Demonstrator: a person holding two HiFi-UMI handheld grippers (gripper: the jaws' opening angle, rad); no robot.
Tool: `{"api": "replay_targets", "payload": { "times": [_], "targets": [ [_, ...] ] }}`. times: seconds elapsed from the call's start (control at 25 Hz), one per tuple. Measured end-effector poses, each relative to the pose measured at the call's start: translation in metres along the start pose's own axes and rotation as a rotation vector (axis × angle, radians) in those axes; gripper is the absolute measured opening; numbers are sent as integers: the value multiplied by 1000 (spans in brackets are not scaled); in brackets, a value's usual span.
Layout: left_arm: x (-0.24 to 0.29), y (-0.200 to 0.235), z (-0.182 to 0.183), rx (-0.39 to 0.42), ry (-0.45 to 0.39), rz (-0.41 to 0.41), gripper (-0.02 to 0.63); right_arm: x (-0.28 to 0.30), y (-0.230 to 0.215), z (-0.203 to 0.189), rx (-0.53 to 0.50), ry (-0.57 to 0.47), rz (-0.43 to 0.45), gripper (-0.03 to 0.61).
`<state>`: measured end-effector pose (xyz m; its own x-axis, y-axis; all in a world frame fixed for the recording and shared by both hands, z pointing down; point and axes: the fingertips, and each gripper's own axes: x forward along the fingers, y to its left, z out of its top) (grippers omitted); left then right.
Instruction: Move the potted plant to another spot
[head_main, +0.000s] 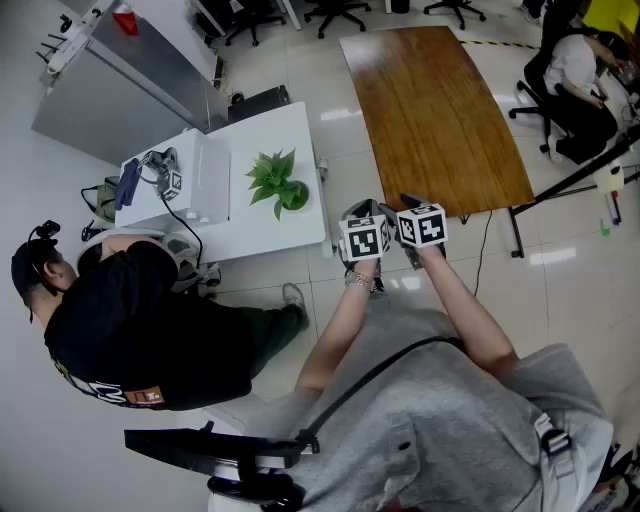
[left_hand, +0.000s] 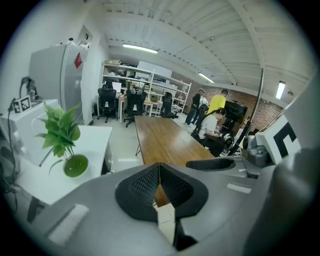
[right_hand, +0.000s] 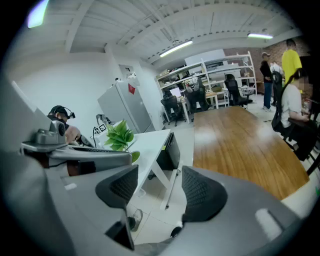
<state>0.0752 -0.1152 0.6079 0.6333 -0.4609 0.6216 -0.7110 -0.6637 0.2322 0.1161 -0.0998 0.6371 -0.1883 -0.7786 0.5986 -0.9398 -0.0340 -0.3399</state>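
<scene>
Potted plant (head_main: 278, 184) upright on white tabletop (head_main: 262, 235). Both grippers well apart from plant. Left gripper (left_hand: 159, 175): jaws closed together, empty. Right gripper (right_hand: 160, 187): jaws partly apart, nothing between.

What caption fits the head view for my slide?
Left gripper shut and right gripper open above the floor; potted plant sits untouched on the white table.
</scene>
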Motion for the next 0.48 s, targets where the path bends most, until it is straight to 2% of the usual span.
{"api": "replay_targets", "payload": {
  "times": [0.24, 0.36, 0.48],
  "targets": [
    [27, 24, 29, -28, -7, -4, 17, 27, -6, 38, -35, -28, -7, 301],
    [31, 34, 28, -42, 2, 24, 15, 37, -4, 48, -14, -49, 43, 301],
    [28, 56, 33, -106, -16, 71, 15, 57, 13, 63, -42, -50, 127, 301]
  ]
}}
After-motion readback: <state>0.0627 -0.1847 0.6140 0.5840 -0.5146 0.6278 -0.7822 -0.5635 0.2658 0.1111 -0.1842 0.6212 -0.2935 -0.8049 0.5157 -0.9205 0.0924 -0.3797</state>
